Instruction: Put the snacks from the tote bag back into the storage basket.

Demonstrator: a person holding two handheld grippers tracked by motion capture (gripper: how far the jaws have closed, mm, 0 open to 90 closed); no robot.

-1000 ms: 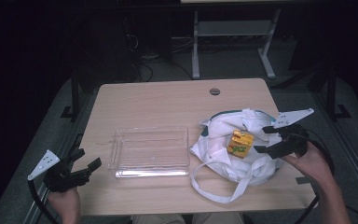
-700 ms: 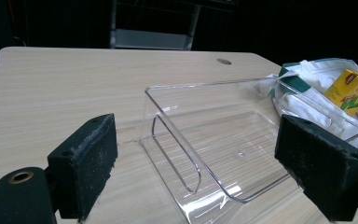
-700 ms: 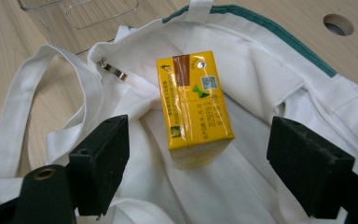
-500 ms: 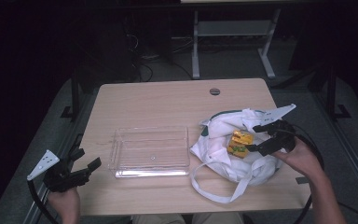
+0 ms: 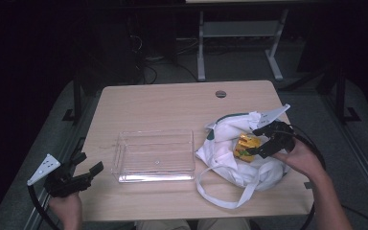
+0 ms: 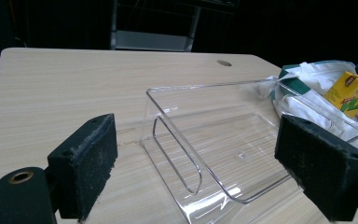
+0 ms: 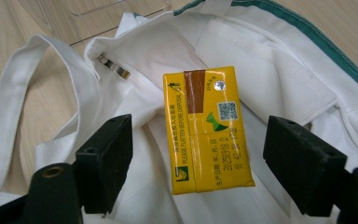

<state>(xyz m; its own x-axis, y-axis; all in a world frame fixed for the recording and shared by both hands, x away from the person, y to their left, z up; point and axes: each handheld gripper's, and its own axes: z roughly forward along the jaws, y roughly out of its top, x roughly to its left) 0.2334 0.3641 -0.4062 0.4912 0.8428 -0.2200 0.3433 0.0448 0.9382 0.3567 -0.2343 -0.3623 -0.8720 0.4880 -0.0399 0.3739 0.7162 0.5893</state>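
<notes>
Hovering with jaws spread either side of the yellow rectangular drink carton lying centre-frame on the white cloth tote bag, seemingly to grasp it, the right gripper contrasts with the left gripper, idle and spread, lower left beside the clear plastic tray.

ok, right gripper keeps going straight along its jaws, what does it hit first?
Most likely the yellow drink carton, lying on the white bag and centred between the open jaws of the right gripper. Depth is hard to judge.

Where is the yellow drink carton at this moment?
In the high view the yellow drink carton lies on the white cloth bag at the table's right side, right of the clear tray. The open right gripper hovers over it, jaws either side.
</notes>
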